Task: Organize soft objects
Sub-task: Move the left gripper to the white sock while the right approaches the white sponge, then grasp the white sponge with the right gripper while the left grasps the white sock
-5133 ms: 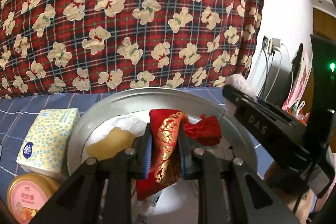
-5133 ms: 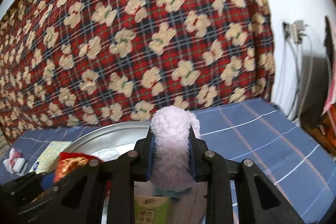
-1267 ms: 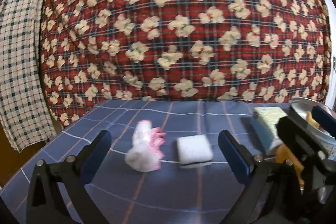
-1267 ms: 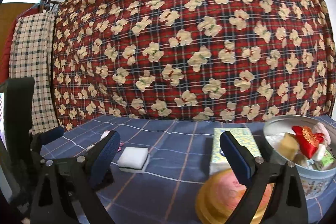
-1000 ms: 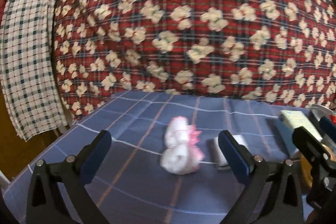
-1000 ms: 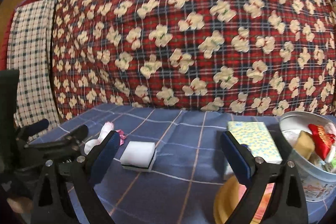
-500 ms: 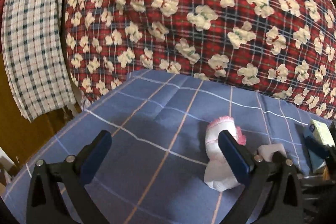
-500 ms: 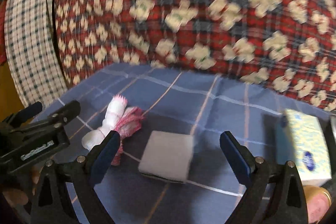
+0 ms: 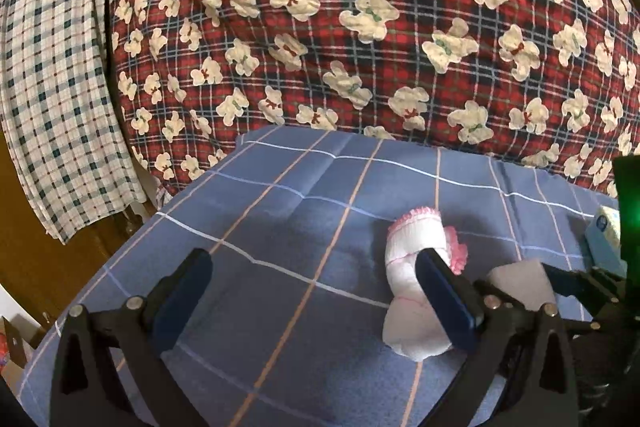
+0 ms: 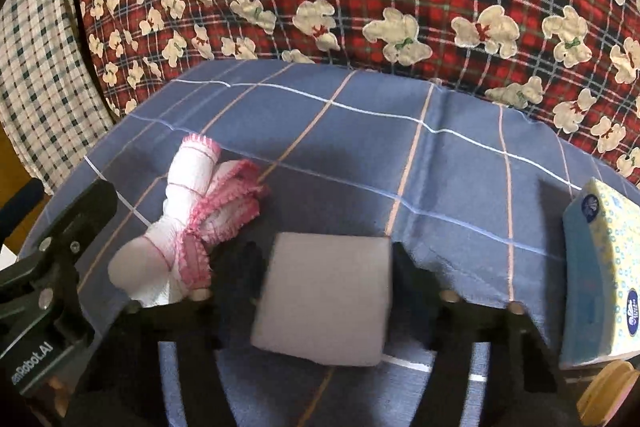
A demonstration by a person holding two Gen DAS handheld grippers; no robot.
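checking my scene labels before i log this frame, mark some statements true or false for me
1. The left tongs are open and hold nothing. True.
2. The white sponge sits between the fingers of the right tongs. True; their jaws have just been closing on it.
3. The sock bundle is blue. False: it is white with pink trim.
4. In the right wrist view, the tissue box lies left of the sponge. False: it lies to the right.
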